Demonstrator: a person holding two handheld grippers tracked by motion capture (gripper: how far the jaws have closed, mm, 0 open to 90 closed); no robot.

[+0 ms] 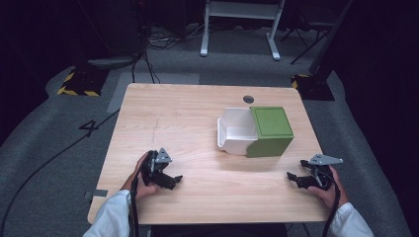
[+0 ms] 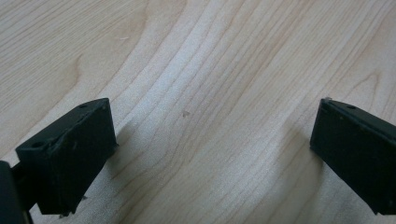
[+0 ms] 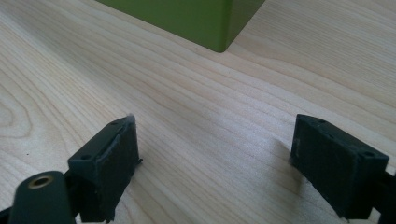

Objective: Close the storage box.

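Item 1: left hand-held gripper [image 1: 168,180], held in the person's left hand [image 1: 141,180] at the near left of the desk [image 1: 188,128]. Its jaws are set wide apart with only bare wood grain between them, as seen in the left gripper view [image 2: 205,154]; nothing is gripped. A white sleeve [image 1: 111,217] is seen at the forearm.

Item 2: white open container [image 1: 237,131], placed right of the desk's centre, touching the green box along its right side. Its interior appears empty.

Item 3: green box [image 1: 271,131], located right of centre, its flat top facing up. One lower corner is seen at the top of the right gripper view [image 3: 205,23].

Item 4: round hole [image 1: 248,99] in the desk, found beyond the two containers near the far edge.

Item 5: right hand-held gripper [image 1: 296,178], held in the right hand [image 1: 328,190] at the near right, near the green box but apart from it. Its jaws are spread wide over bare wood [image 3: 215,154]; nothing is held.
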